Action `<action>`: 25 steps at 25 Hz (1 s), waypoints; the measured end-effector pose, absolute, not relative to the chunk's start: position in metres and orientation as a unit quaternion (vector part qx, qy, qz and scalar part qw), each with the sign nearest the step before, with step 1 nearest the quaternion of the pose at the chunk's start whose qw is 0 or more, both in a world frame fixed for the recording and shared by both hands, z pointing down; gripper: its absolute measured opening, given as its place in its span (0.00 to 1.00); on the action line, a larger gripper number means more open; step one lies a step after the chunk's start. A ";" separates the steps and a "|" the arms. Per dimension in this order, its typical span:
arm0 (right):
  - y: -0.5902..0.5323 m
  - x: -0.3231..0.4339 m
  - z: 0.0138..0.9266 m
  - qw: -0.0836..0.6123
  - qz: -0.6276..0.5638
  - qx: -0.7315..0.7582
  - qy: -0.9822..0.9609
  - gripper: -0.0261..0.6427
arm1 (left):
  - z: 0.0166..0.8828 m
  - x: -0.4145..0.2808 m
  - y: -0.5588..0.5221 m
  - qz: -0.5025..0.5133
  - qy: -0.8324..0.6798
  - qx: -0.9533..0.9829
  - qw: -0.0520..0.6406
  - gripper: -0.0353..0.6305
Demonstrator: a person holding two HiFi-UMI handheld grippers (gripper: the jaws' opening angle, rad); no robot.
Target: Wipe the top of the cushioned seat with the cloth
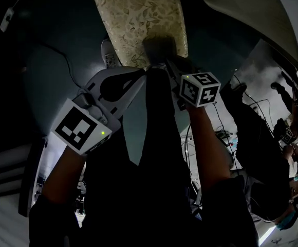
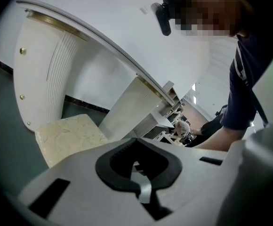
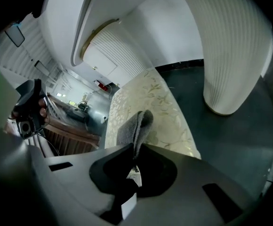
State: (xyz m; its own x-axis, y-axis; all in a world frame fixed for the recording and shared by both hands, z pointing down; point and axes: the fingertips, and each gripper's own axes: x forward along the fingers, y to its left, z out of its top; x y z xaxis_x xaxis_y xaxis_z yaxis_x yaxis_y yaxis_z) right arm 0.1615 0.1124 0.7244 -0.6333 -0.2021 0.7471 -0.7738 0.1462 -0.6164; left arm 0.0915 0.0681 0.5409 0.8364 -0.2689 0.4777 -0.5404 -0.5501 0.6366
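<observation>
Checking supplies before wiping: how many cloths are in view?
1. The grey cloth is pinched in the right gripper, over the cushioned seat. The left gripper holds none; others may be hidden.

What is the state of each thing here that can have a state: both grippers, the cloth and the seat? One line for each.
Left gripper: shut, nothing between its jaws, held off the seat.
Right gripper: shut on the cloth.
Cloth: folded, pinched at one end, its free end sticking out over the seat; contact with the seat cannot be told.
Cushioned seat: uncovered, apart from the cloth over its near end.
</observation>
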 end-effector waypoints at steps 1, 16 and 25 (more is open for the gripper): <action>0.112 0.170 0.725 0.254 0.558 0.349 -0.709 0.08 | 0.540 0.099 0.066 0.162 -0.229 0.868 0.411 0.06; 0.093 0.282 0.730 0.234 0.558 0.417 -0.679 0.08 | 0.543 0.182 0.049 0.190 -0.189 0.876 0.402 0.06; 0.088 0.298 0.706 0.217 0.550 0.443 -0.673 0.09 | 0.522 0.193 0.045 0.189 -0.175 0.888 0.381 0.06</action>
